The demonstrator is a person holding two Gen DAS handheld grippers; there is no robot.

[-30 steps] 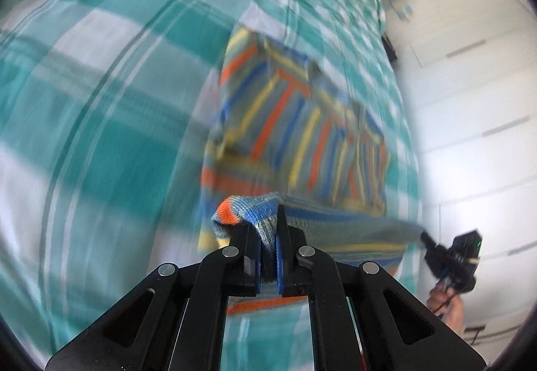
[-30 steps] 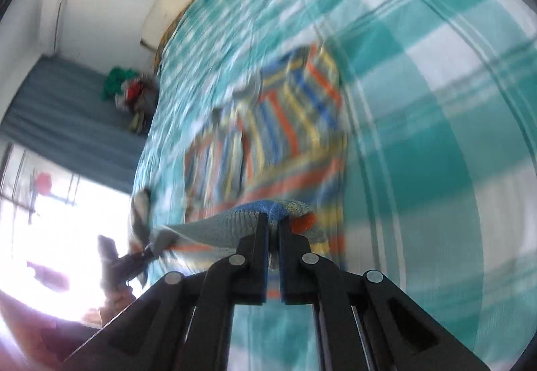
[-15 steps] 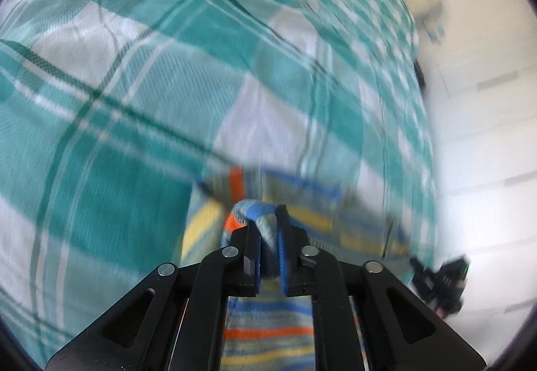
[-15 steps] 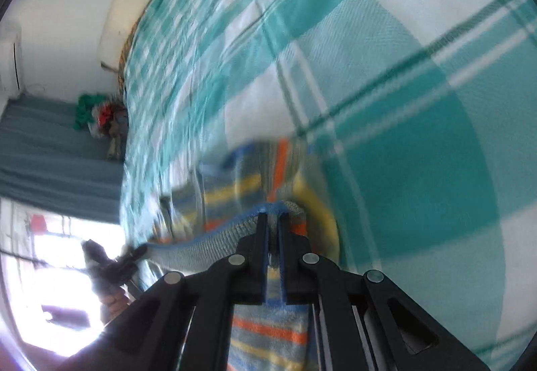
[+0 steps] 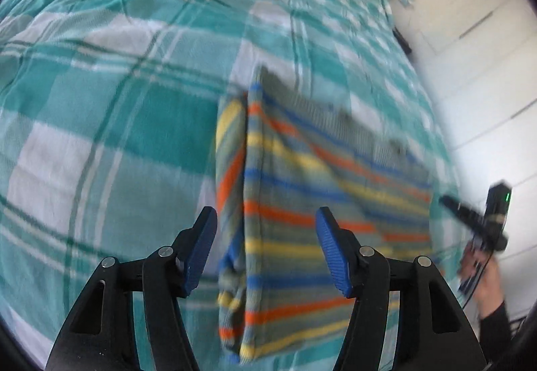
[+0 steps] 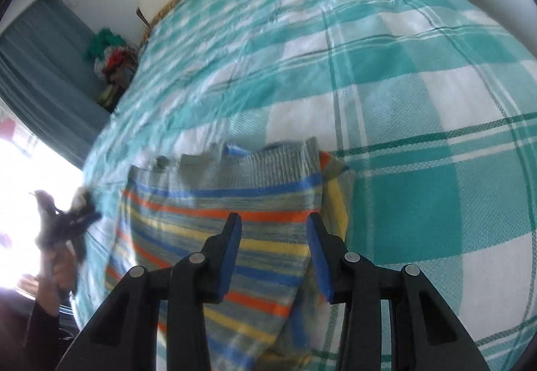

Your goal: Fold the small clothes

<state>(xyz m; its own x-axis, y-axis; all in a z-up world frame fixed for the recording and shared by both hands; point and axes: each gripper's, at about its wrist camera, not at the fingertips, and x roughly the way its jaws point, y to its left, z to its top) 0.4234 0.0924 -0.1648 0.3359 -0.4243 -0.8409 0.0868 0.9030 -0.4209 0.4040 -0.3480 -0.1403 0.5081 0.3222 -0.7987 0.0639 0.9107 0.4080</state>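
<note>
Nearest me, the left gripper (image 5: 266, 250) and the right gripper (image 6: 273, 251) were both opening, pads clear of the cloth with nothing pinched, and the striped garment (image 5: 319, 213) lay folded on the checked bedspread (image 5: 117, 109) just beyond their tips. To release well, I judged I should let the jaws clear fully and lift straight off so the upper layer would not drag. Farther off, only the right wrist view showed the pile of clothes (image 6: 109, 58) by the curtain (image 6: 40, 62), while only the left showed the white panelled wall (image 5: 476, 45).
</note>
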